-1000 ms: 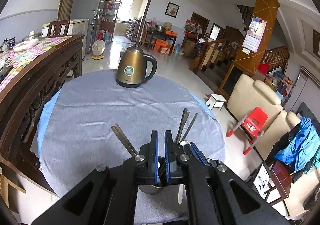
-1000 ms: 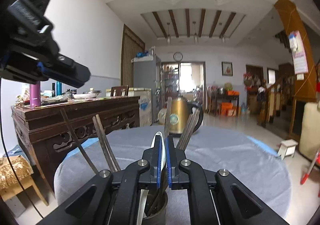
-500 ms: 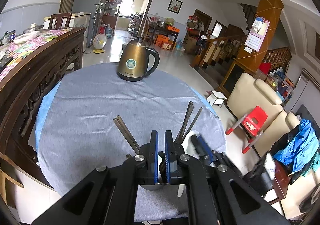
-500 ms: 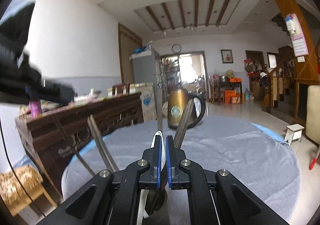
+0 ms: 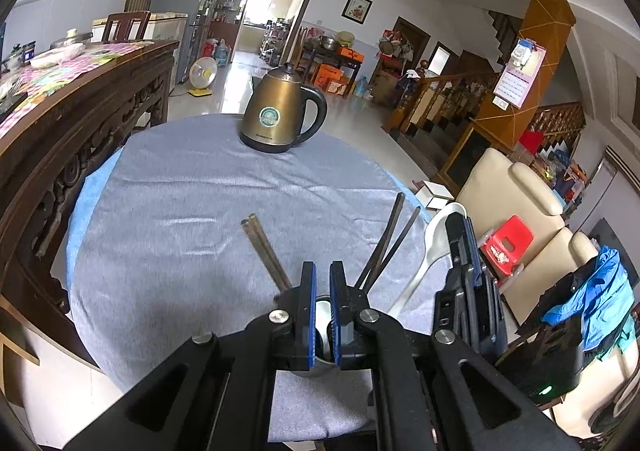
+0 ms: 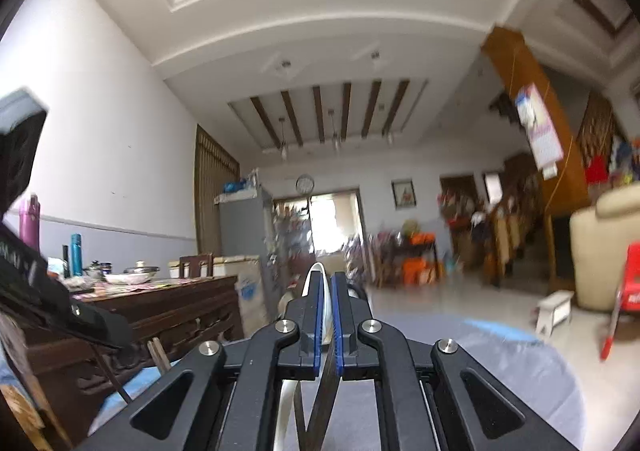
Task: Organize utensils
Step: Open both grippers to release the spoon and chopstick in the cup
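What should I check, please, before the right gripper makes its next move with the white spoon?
1. Right gripper grip on the white long-handled spoon: ok, shut on its bowl end.
2. Spoon handle's lower end inside the grey metal cup: cannot tell, the left gripper hides it.
3. Left gripper steadying the cup: cannot tell; it is shut over the cup, but any pinch on the rim is hidden.
4. Dark chopsticks seated in the cup: ok, two pairs lean out, left and right.
5. Brass-coloured kettle out of the way: ok, it stands at the far edge of the grey tablecloth.
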### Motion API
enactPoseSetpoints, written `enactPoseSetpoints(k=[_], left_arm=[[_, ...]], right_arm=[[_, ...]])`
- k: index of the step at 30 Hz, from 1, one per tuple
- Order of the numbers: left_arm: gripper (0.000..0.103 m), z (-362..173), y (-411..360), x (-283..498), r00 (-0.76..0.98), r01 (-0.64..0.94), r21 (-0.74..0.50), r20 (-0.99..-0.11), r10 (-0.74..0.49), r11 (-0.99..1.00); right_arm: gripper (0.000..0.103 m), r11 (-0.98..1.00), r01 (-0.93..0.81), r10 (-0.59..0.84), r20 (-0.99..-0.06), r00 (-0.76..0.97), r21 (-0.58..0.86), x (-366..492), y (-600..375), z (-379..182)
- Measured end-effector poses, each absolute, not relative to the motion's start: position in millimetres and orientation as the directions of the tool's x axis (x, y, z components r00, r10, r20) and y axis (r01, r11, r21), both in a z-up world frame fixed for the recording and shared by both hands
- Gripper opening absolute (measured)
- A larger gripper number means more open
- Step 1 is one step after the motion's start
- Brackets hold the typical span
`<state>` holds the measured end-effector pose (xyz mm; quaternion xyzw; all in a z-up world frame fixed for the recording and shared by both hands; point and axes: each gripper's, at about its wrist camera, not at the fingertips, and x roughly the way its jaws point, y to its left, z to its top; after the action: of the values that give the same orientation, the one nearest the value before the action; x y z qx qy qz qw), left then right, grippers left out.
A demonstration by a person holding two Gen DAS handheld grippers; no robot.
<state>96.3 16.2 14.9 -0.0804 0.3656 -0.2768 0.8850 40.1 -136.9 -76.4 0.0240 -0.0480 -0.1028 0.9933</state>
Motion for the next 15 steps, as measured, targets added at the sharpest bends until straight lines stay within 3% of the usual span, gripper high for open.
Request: enactPoseSetpoints(k=[5,12,15], left_arm=[[0.005,13,22,97,0.593,0.415,-0.344,-0.600,-0.537,0.843],[0.005,14,23,98,0.601,0.407,-0.344,-0.597,-0.532,0.846],[0.005,14,23,98,0.601,0.405,-0.343,-0.599,-0.529,0.848]], right_arm=[[0.005,0.975,0.217,-0.210,0.121,0.970,-0.048,44,-115,-99],[0.005,0.985,0.167,-0.166,0.031,0.986,-0.046,49,-117,-110],[0.011,0.992,0.127,-0.128,-0.024,0.992,-0.015,44,-127,-112]])
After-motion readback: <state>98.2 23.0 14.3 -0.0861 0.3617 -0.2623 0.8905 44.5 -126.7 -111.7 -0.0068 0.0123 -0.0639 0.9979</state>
